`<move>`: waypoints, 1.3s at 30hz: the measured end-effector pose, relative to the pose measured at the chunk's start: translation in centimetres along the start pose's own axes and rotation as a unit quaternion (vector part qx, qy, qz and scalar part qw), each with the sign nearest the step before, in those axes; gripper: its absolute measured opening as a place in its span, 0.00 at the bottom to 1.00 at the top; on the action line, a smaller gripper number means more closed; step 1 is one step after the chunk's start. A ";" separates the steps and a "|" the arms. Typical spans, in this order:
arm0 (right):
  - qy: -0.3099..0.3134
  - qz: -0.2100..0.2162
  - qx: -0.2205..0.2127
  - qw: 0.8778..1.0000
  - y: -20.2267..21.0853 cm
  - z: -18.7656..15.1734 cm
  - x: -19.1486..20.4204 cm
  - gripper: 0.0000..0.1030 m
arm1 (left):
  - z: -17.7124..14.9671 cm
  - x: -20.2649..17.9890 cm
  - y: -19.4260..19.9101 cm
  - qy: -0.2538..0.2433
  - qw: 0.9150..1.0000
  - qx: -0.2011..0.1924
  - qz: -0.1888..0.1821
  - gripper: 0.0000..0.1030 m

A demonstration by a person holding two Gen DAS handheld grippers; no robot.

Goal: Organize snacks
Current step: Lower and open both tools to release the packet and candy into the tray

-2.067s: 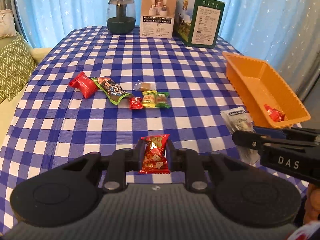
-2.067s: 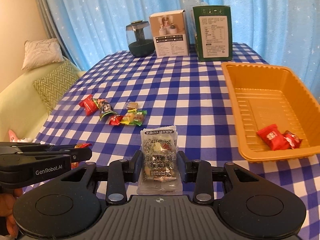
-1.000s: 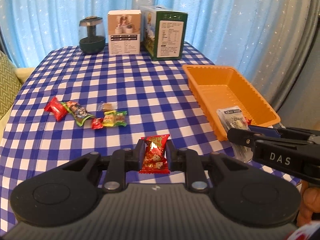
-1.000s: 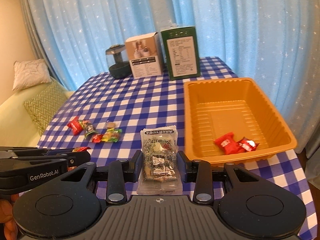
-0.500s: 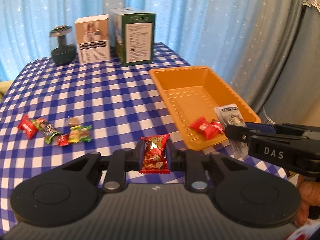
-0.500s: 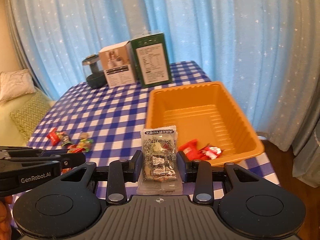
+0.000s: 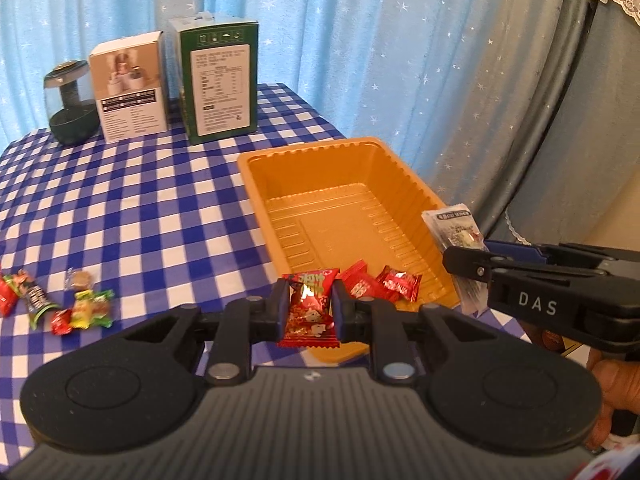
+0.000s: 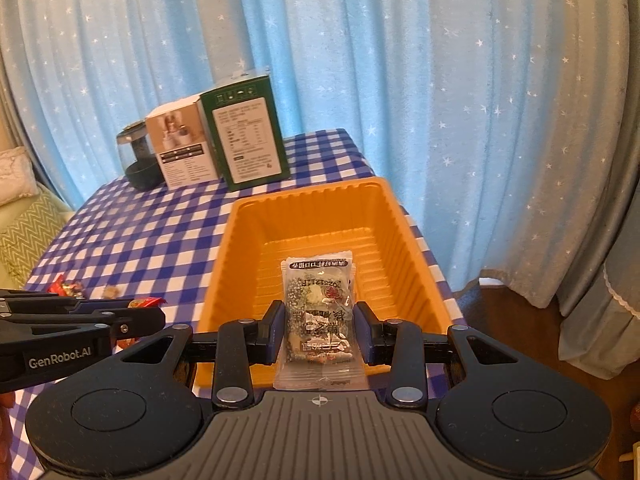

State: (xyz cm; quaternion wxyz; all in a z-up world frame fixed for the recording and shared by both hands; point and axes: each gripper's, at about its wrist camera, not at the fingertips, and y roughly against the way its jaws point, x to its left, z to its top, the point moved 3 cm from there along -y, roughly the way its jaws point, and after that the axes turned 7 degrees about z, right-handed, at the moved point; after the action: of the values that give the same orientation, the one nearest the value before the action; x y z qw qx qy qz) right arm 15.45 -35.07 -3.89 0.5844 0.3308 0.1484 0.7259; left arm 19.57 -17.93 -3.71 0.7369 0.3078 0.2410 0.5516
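My left gripper [image 7: 310, 312] is shut on a red snack packet [image 7: 309, 309] and holds it over the near left corner of the orange tray [image 7: 256, 192]. Two red candies [image 7: 380, 282] lie in the tray's near end. My right gripper [image 8: 318, 330] is shut on a clear packet of dark snacks [image 8: 318, 312] above the tray's near end [image 8: 228, 248]. The right gripper also shows in the left wrist view [image 7: 472, 258], and the left gripper in the right wrist view [image 8: 152, 312]. Several loose candies [image 7: 82, 304] lie on the checked tablecloth to the left.
A green box [image 7: 218, 80], a white box [image 7: 130, 84] and a dark glass jar [image 7: 72, 104] stand at the table's far edge. Blue star curtains hang behind. The table's right edge runs just beyond the tray. A sofa with cushions [image 8: 24, 232] is left.
Both grippers have swung right with their packets, from over the tablecloth to over the near end of the orange tray. The loose candies now lie far to the left.
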 end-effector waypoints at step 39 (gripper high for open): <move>-0.020 0.004 0.003 1.000 -3.7 1.6 -1.7 0.36 | -0.2 0.8 -4.4 0.012 1.000 0.020 0.014 0.25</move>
State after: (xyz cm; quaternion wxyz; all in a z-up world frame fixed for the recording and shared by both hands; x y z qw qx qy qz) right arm 19.44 -35.91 -5.41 0.5831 0.3474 0.1374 0.7214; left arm 22.59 -17.99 -7.02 0.7197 0.3193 0.2565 0.5606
